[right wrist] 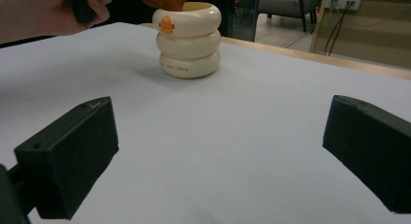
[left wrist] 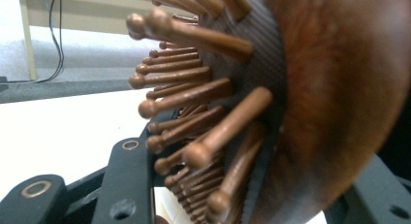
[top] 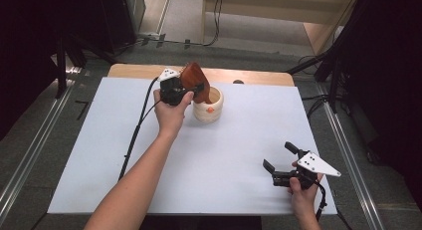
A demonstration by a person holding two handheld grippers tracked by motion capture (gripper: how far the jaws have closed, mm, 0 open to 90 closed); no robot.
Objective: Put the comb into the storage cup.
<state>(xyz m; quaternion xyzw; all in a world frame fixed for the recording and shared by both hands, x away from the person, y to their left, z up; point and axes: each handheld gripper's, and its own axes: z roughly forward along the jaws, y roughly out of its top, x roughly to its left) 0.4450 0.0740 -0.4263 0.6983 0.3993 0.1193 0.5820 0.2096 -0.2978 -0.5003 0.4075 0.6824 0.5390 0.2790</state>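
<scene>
White table [top: 99, 140]: one hairbrush [top: 194, 80], one cup [top: 209, 109].

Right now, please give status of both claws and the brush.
Left claw shut on wooden brush, tilted over cream cup. Right claw open, idle near table edge. Nothing blocking.

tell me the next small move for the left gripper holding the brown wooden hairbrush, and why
Probably lower it a little further: the left gripper, shut on the brown wooden hairbrush, holds it tilted over the cream ringed cup, its lower end just at the rim. The right gripper waits open, far off.
</scene>
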